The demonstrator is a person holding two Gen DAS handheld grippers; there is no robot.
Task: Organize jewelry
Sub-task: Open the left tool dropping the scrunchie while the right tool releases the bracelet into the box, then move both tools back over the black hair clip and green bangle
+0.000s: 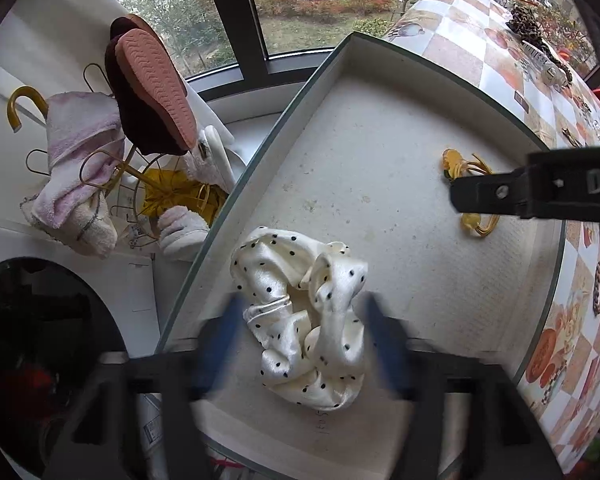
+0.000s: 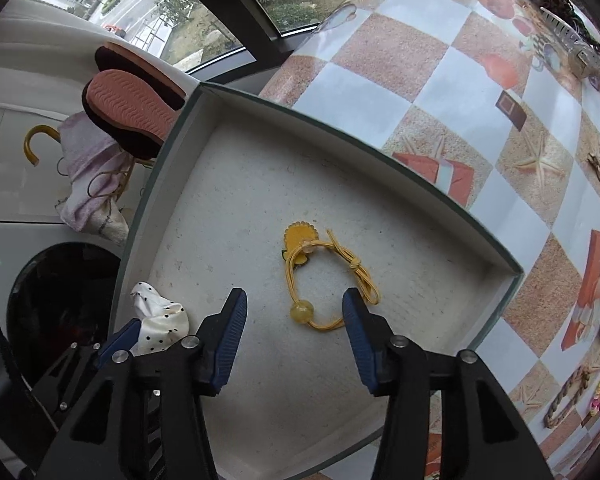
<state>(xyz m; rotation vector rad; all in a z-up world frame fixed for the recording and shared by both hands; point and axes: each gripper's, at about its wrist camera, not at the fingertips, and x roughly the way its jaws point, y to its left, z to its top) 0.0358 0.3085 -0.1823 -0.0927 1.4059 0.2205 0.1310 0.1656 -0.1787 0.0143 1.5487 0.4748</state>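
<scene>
L gripper [image 1: 300, 340] spread wide over the polka-dot scrunchie [image 1: 304, 320], which lies loose on the floor of the shallow box [image 1: 328, 72] near its front-left corner; L fingers [image 1: 384, 344] motion-blurred, can't tell if the pads brush the fabric. R gripper [image 2: 294, 332] parted, pads clear of the yellow hair tie [image 2: 324, 276] lying flat in the box mid-right w/ bead & scalloped charm. In left wrist view the R finger covers part of that tie. In right wrist view scrunchie half hidden behind L gripper. Other hair pieces on checked tablecloth [image 2: 440, 60] at frame edge, too small/distorted to ID.
</scene>
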